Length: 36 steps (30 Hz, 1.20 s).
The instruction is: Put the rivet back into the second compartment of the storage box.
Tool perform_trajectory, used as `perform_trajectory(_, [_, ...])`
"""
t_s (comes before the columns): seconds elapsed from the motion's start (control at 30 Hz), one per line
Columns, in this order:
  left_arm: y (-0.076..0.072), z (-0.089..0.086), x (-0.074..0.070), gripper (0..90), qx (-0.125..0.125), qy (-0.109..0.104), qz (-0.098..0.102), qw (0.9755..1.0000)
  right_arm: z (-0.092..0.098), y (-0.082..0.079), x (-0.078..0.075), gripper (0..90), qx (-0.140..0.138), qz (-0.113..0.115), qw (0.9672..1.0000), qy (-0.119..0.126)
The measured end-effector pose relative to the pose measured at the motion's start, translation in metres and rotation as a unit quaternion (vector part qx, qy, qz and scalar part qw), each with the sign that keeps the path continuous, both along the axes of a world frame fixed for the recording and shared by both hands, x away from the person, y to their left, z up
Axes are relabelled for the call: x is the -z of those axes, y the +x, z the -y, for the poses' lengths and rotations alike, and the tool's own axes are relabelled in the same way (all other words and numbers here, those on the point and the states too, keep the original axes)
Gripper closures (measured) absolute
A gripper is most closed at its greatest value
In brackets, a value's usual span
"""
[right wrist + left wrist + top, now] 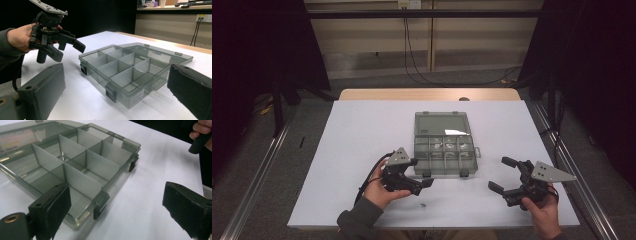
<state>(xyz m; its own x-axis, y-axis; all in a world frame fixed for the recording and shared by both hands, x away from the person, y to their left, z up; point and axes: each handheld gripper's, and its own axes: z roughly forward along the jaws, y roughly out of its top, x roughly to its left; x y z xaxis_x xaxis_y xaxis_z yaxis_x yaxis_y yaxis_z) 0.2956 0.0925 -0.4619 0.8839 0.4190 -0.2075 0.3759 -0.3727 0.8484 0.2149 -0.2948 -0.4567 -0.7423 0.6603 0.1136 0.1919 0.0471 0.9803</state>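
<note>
box (445, 150) lid's already open, both grippers, left (421, 183) & right (504, 175), spread w/ nothing held, sorting not started imo

organizer box (444, 150) mid-table, bare tabletop (362, 130) around

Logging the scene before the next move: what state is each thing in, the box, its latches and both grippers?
Compartment box: open, lid laid flat behind it.
Latches: undone, hanging on the front wall.
Small metal part: standing in one rear compartment.
Left gripper: open, held above the table near the box's front left corner.
Right gripper: open, clear of the box.
</note>
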Motion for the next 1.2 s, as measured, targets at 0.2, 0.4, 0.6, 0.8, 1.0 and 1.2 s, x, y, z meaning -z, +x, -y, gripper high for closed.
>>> perform_trajectory(0.2, [-0.003,-0.002,0.003,8.1,0.002,-0.001,0.001,1.0000,0.000,0.000,0.000,1.1,0.000,0.000,1.0000,0.000])
perform_trajectory(0.4, [-0.005,-0.006,0.003,8.2,0.004,0.000,0.003,1.0000,0.000,0.000,0.000,1.1,0.000,0.000,1.0000,0.000])
perform_trajectory(0.6, [-0.009,-0.009,0.002,8.3,0.009,-0.005,0.003,0.9999,0.000,0.000,0.000,1.1,0.001,-0.001,1.0000,0.000])
perform_trajectory(0.8, [-0.014,-0.011,-0.005,9.2,0.019,-0.014,0.017,0.9996,0.000,0.000,0.000,1.1,0.000,0.000,1.0000,-0.001])
perform_trajectory(1.0, [-0.020,-0.009,-0.001,9.4,0.036,-0.002,0.009,0.9993,0.000,0.000,0.000,1.1,0.000,0.000,1.0000,-0.001])
perform_trajectory(1.2, [-0.022,-0.010,0.002,11.1,0.045,0.003,0.006,0.9990,0.000,0.000,0.000,1.1,-0.001,0.000,1.0000,-0.002])
